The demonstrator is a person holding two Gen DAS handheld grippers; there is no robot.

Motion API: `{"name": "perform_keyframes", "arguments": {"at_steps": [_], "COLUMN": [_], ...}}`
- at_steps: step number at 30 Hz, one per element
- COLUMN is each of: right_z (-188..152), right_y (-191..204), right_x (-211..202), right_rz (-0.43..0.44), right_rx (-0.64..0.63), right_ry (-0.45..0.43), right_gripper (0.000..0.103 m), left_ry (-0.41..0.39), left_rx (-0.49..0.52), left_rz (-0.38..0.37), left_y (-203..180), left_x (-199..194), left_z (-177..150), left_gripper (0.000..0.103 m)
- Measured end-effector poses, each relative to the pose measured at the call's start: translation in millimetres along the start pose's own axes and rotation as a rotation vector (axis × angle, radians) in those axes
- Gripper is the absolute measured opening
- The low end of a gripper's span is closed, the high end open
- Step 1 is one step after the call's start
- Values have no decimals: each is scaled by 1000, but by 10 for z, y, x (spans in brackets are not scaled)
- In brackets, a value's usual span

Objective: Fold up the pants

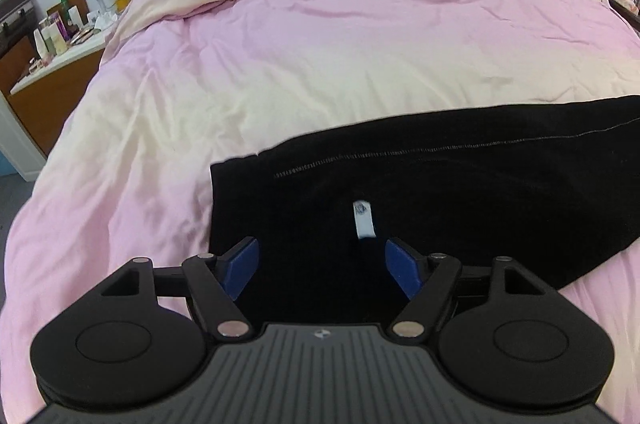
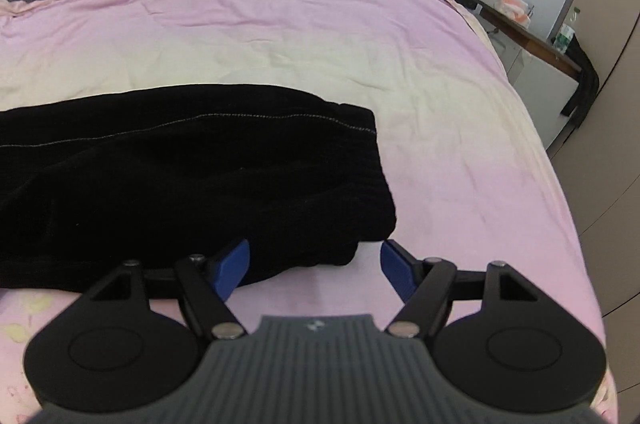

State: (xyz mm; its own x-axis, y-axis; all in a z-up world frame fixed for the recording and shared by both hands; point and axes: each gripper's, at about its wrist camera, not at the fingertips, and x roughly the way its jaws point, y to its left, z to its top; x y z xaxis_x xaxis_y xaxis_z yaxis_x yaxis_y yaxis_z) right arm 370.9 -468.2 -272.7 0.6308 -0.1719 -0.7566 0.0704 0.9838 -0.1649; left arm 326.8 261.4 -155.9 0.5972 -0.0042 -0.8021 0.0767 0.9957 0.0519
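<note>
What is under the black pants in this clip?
The black pants lie flat on the pink bedspread, which shows all around them. A white tag sits on top. Whatever lies beneath the fabric itself is covered and cannot be seen.

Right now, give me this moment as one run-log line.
left hand-held gripper: open over pants near white tag | right hand-held gripper: open at pants' near corner | pants flat on pink bedcover

Bright, even light — sharp centre, fisheye-bent edges, dark vignetted corners.
</note>
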Motion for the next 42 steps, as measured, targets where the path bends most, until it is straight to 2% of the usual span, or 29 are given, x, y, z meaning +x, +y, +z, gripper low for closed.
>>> {"name": "perform_keyframes", "arguments": {"at_steps": [5,7,9,13,18,21,24,29,32,34,35,36,37,40,42], "right_z": [-244,-330,-401,-565,-722,-754,-764,-690,-707,-743,-781,-801,-803,-750,-744], "right_y": [-33,-71,-147,-300,-433,-454,-431,-360,-389,-436,-468,-490,-510,-527,-549], "right_x": [-104,-103,-90,44,223,312,464,660,738,789,811,846,861,836,805], "right_rz": [95,131,177,321,466,491,509,494,463,445,454,477,492,484,488], "right_rx": [183,268,373,646,1003,1158,1263,1328,1366,1409,1426,1429,1412,1321,1322], "right_ry": [22,30,39,68,55,18,-5,-62,-99,-111,-110,-112,-117,-132,-146], "right_gripper": [70,74,74,77,77,78,78,78,69,45,40,24,17,14,13], "left_ry": [51,76,74,84,80,79,61,28,22,21,22,24,26,32,33], "left_rx": [-210,-269,-328,-516,-663,-727,-749,-819,-788,-771,-767,-766,-765,-756,-758], "left_rz": [-48,-44,-71,-190,-251,-276,-284,-303,-274,-261,-259,-259,-259,-256,-260], "left_y": [142,155,146,200,279,318,333,407,373,360,363,366,360,363,354], "left_x": [69,111,127,245,414,525,584,649,618,592,591,583,580,606,658], "left_z": [-446,-598,-720,-828,-858,-865,-843,-877,-863,-857,-850,-851,-835,-748,-701], "left_gripper": [85,88,91,92,93,98,103,103,103,103,103,103,103,103,103]}}
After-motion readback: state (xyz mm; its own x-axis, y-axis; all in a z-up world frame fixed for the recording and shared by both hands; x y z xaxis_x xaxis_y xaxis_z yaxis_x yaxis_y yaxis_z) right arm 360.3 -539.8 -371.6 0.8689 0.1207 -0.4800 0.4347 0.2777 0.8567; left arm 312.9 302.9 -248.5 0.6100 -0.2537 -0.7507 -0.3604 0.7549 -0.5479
